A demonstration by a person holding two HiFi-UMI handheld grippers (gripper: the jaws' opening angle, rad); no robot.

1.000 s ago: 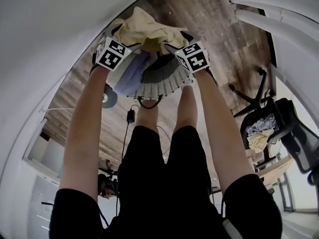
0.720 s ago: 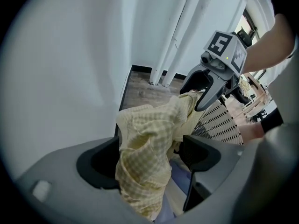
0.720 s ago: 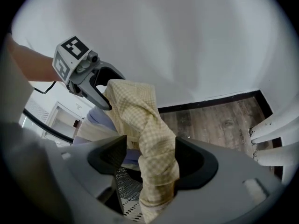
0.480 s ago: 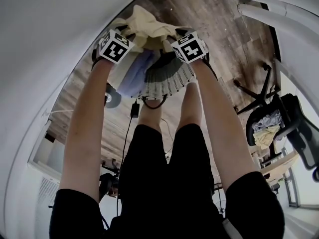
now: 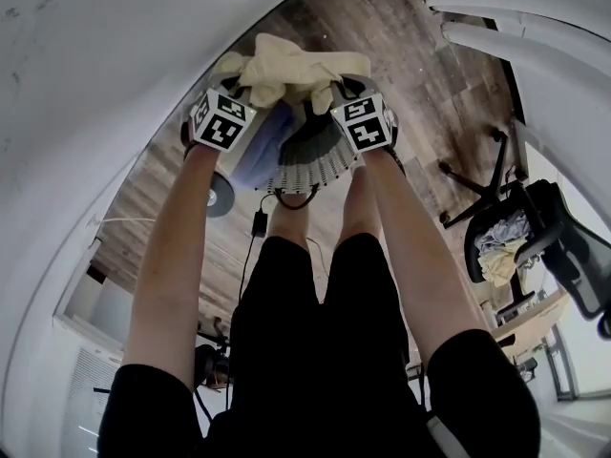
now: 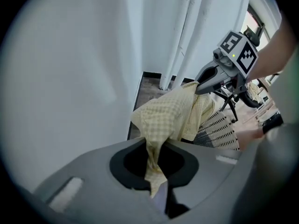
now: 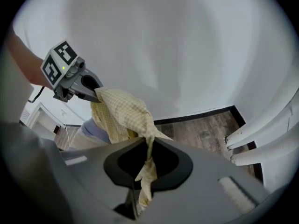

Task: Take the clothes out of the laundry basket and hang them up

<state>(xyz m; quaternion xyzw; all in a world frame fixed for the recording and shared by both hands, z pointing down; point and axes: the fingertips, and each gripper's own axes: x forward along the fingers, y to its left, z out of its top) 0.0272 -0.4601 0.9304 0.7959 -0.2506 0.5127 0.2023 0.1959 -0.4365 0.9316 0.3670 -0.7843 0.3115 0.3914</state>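
The pale yellow checked garment (image 5: 291, 65) hangs bunched between the two grippers, lifted clear above the white lattice laundry basket (image 5: 315, 165) that stands on the wood floor (image 5: 410, 55) in front of the person's feet. The left gripper (image 5: 241, 92) has just been closing and is clenched on one edge of the cloth; in the left gripper view a twisted strip of the checked fabric runs down into the pinch of its jaws. The right gripper (image 5: 334, 93) has likewise just been closing and grasps the opposite edge, with a thin fold of the same fabric trapped between its jaws in the right gripper view. The cloth sags in a loose heap between the two grips. A lavender-blue garment (image 5: 258, 141) lies in the basket below, draped toward its left side. A white wall (image 5: 95, 65) curves along the left of the head view, and white bars (image 5: 516, 8) cross the upper right corner. Well apart to the right, a black office chair (image 5: 549, 246) has more clothes (image 5: 498, 251) piled on its seat.
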